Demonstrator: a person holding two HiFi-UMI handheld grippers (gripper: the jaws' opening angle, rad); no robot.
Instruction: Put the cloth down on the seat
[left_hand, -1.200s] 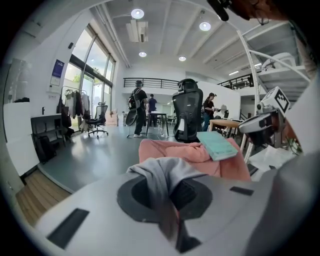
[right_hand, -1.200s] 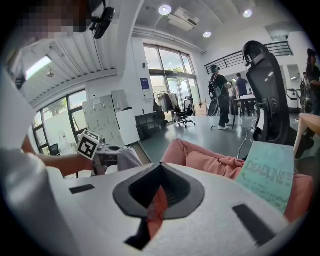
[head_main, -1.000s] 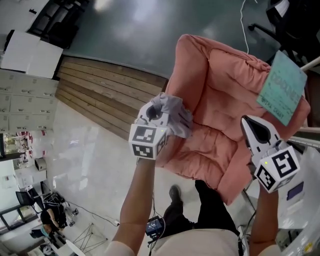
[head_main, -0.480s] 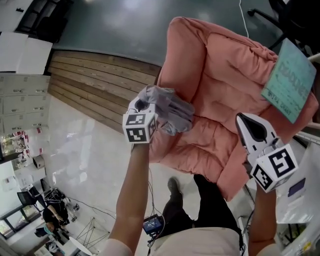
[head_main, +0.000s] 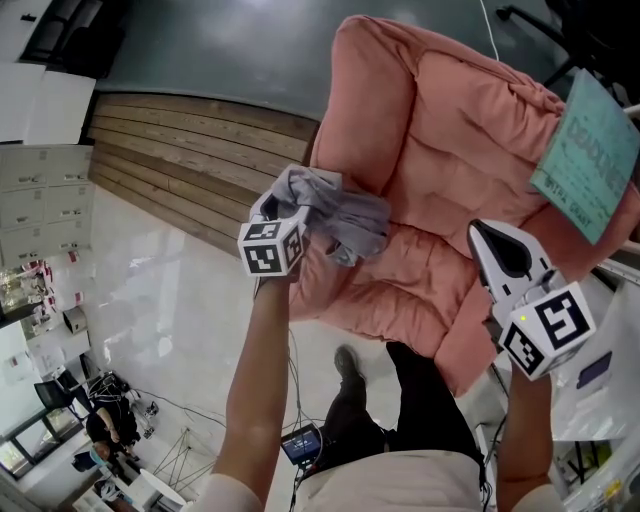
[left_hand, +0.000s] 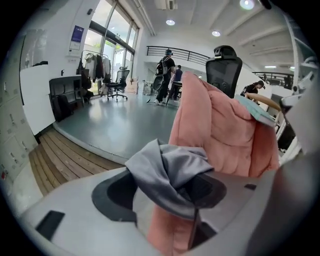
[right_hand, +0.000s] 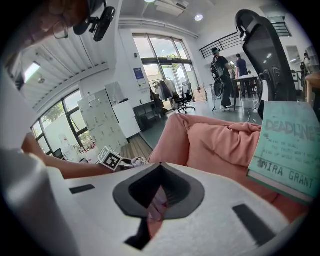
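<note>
A: Head view, left side first. The left gripper (head_main: 295, 210) has just spread its jaws wide. The grey cloth (head_main: 340, 215) is bunched between them and draped over them, but the pads no longer pinch it.

B: So it's released?

A: Looks like it, though it hasn't dropped. In the left gripper view it hangs in a twisted wad across the open jaws, with pink cushion showing right below.

B: Where is that relative to the seat (head_main: 420, 285)?

A: Over the front left corner of the cushion, by the chair's left arm (head_main: 360, 110). I can't tell if the cloth touches the cushion yet. My guess is the put-down is nearly done and pulling the claw away should let it fall.

B: What's different from a second ago?

A: Back then the same claw was clamped shut on the cloth and held higher. It has since come down toward the cushion and rolled a bit.

B: And the right side?

A: The right gripper (head_main: 492, 240) sits slightly lower than it did, over the seat's right edge. Its jaws are drawn together to a slit with nothing in them. The teal book (head_main: 590, 160) on the chair's right arm is untouched.
</note>
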